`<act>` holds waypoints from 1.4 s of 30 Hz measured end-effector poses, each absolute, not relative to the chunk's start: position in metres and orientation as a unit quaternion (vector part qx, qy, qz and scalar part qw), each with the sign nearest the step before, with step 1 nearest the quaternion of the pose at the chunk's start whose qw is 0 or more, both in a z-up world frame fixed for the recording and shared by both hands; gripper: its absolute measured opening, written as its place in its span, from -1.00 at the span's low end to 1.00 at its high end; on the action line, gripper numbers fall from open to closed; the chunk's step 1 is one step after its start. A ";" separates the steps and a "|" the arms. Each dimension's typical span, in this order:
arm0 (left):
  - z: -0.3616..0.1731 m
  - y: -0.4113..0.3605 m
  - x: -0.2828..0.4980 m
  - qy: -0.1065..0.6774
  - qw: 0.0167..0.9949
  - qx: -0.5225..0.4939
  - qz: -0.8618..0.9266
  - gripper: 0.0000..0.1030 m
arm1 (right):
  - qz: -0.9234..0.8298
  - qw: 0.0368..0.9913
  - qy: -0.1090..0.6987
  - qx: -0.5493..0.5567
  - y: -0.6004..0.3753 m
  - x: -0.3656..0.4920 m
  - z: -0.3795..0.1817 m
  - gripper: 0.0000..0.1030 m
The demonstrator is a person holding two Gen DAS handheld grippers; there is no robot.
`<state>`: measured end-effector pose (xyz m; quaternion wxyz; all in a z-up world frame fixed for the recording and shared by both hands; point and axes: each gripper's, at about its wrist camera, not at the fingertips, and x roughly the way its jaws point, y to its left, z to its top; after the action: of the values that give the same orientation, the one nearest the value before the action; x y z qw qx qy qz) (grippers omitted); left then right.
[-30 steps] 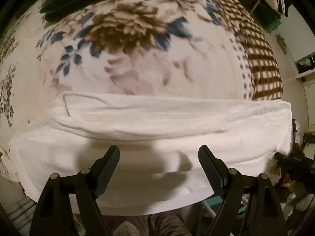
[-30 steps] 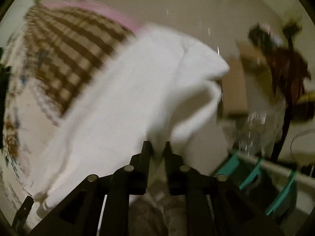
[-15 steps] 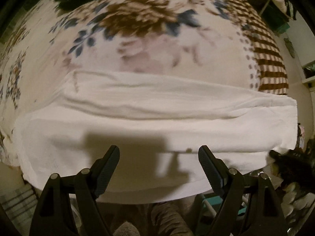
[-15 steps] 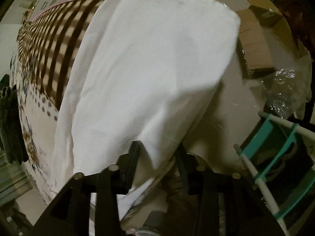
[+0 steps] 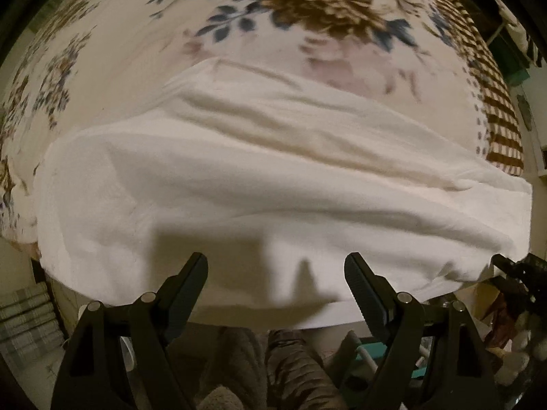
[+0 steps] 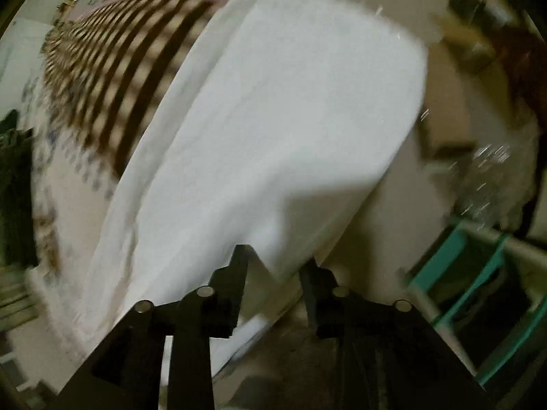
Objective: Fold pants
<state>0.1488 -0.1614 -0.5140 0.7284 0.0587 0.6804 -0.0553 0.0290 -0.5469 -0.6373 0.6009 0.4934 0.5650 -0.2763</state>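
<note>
White pants (image 5: 256, 177) lie folded lengthwise across the near edge of a floral bed blanket (image 5: 307, 17). My left gripper (image 5: 276, 273) hovers open above their near edge, pointing down, with nothing between its fingers. In the right wrist view the leg end of the pants (image 6: 273, 119) spreads flat past the bed's corner. My right gripper (image 6: 275, 263) is at that end with its jaws opening; a corner of white cloth still sits loosely between the fingers. The right gripper (image 5: 512, 273) also shows at the pants' right end in the left wrist view.
The blanket's brown checked border (image 6: 112, 68) runs along the bed's right side. A teal rack (image 6: 478, 273), crinkled clear plastic (image 6: 492, 177) and a cardboard box (image 6: 471, 44) lie on the floor beside the bed. A person's legs (image 5: 273, 369) stand at the near edge.
The right jaws went from pinched on a bunched cloth end to apart, and that end now lies spread out. The left gripper slid left along the pants, staying open.
</note>
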 end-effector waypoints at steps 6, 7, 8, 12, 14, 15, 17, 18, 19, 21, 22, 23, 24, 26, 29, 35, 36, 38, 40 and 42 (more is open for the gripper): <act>-0.539 -0.146 0.126 0.694 0.715 0.067 -0.042 0.58 | -0.181 0.569 0.579 0.555 -0.484 0.038 -0.660 -0.32; -0.544 -0.142 0.125 0.696 0.714 0.068 -0.040 0.58 | -0.176 0.564 0.574 0.567 -0.479 0.041 -0.665 -0.32; -0.548 -0.140 0.123 0.696 0.714 0.065 -0.036 0.58 | -0.170 0.560 0.565 0.581 -0.473 0.045 -0.669 -0.32; -0.564 -0.135 0.129 0.698 0.713 0.063 -0.029 0.56 | -0.193 0.563 0.551 0.585 -0.464 0.054 -0.681 -0.31; -0.570 -0.129 0.136 0.703 0.708 0.055 -0.034 0.34 | -0.205 0.560 0.547 0.588 -0.457 0.051 -0.685 -0.31; -0.574 -0.127 0.139 0.706 0.705 0.044 -0.039 0.25 | -0.203 0.561 0.547 0.587 -0.457 0.052 -0.682 -0.31; -0.580 -0.126 0.142 0.706 0.706 0.036 -0.041 0.05 | -0.194 0.561 0.541 0.596 -0.457 0.054 -0.675 -0.31; -0.583 -0.126 0.145 0.704 0.708 0.036 -0.041 0.03 | -0.189 0.561 0.538 0.600 -0.461 0.053 -0.672 -0.31; -0.583 -0.125 0.146 0.700 0.713 0.034 -0.040 -0.05 | -0.183 0.561 0.541 0.599 -0.462 0.052 -0.672 -0.28; -0.583 -0.130 0.145 0.683 0.728 0.040 -0.045 -0.44 | -0.178 0.563 0.555 0.586 -0.463 0.057 -0.677 -0.26; -0.581 -0.132 0.146 0.675 0.735 0.047 -0.048 -0.87 | -0.180 0.564 0.560 0.580 -0.462 0.060 -0.679 -0.26; -0.579 -0.133 0.148 0.671 0.738 0.048 -0.050 -0.94 | -0.183 0.566 0.564 0.572 -0.461 0.063 -0.680 -0.39; -0.579 -0.131 0.149 0.673 0.737 0.043 -0.051 -0.95 | -0.191 0.571 0.572 0.558 -0.460 0.066 -0.678 -0.57; -0.574 -0.124 0.150 0.670 0.740 0.028 -0.055 -0.97 | -0.209 0.583 0.580 0.528 -0.455 0.071 -0.670 -0.76; -0.560 -0.114 0.141 0.665 0.744 0.016 -0.062 -0.98 | -0.210 0.597 0.586 0.506 -0.450 0.070 -0.655 -0.80; -0.544 -0.101 0.129 0.675 0.735 0.006 -0.066 -0.98 | -0.192 0.597 0.612 0.482 -0.443 0.049 -0.635 -0.80; -0.547 -0.104 0.127 0.679 0.731 0.008 -0.063 -0.98 | -0.190 0.595 0.620 0.475 -0.441 0.046 -0.636 -0.80; -0.558 -0.101 0.121 0.691 0.720 0.016 -0.060 -0.97 | -0.187 0.591 0.631 0.466 -0.440 0.037 -0.641 -0.80; -0.567 -0.100 0.128 0.700 0.712 0.017 -0.056 -0.95 | -0.183 0.581 0.648 0.457 -0.437 0.036 -0.653 -0.80; -0.563 -0.098 0.129 0.706 0.706 0.030 -0.051 -0.94 | -0.176 0.574 0.668 0.439 -0.437 0.042 -0.663 -0.75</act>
<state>0.1290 -0.0979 -0.5635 0.7060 0.0297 0.7058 -0.0508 0.0422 -0.4372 -0.6631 0.5745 0.4392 0.6680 -0.1758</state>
